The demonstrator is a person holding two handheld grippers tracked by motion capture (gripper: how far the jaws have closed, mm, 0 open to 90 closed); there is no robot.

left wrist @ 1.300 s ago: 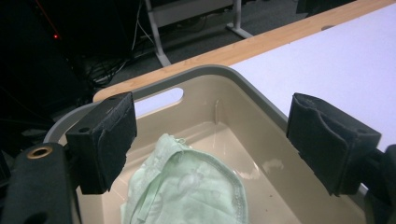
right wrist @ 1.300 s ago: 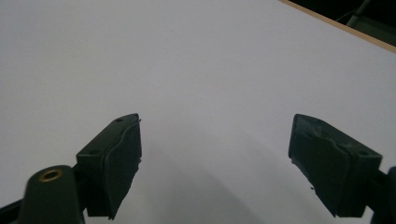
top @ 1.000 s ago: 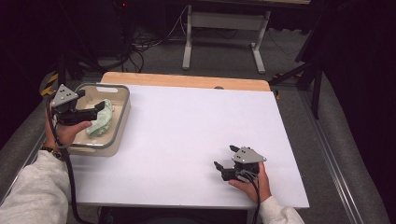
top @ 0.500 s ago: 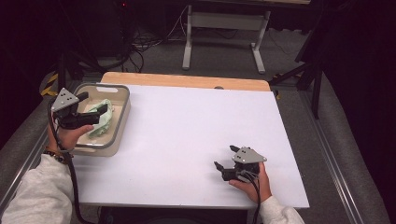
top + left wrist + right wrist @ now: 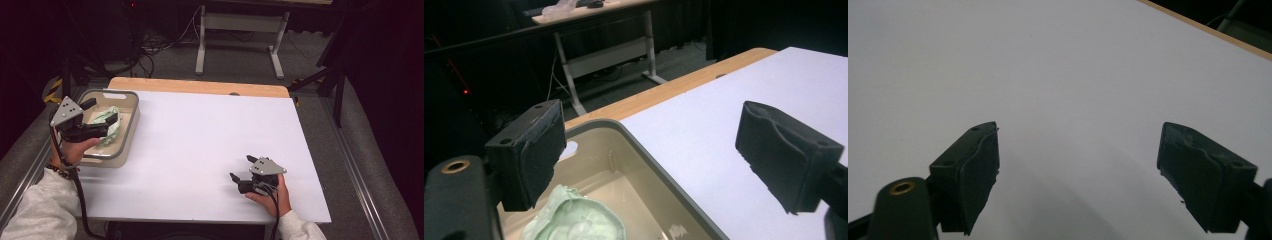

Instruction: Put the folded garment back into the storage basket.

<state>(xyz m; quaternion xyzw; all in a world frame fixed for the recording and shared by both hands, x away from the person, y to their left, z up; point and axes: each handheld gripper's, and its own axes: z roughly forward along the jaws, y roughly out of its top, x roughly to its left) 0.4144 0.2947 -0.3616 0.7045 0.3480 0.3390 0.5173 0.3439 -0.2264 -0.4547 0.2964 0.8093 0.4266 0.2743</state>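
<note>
The white surface (image 5: pixel 200 150) spreads across most of the high view, with a strip of bare wood (image 5: pixel 200 86) along its far edge and dark floor beyond, where the grey legs of another desk (image 5: pixel 240 45) stand among loose cables; at the surface's left edge sits a beige tray (image 5: pixel 127 127) with rounded corners and a handle slot in its far wall, its near left part covered by the person's hand; inside the tray lies a crumpled pale green cloth (image 5: pixel 111 125), bunched toward the middle and touching the tray floor; in the left claw view the same cloth (image 5: pixel 574 220) lies low in the tray (image 5: pixel 659 165), below and just beside one pad; the left claw (image 5: pixel 102 117) hangs over the tray, held in a hand in a light grey sleeve, its grey three-cornered plate turned up and its cable trailing down toward the person; its jaws stand wide apart with nothing between them, one above the tray's inside, the other out over the white surface past the tray rim; the right claw (image 5: pixel 243 170) sits low near the front right of the surface, well apart from the tray, pointing left across bare white; in the right claw view its jaws also stand wide apart and hold nothing.
</note>
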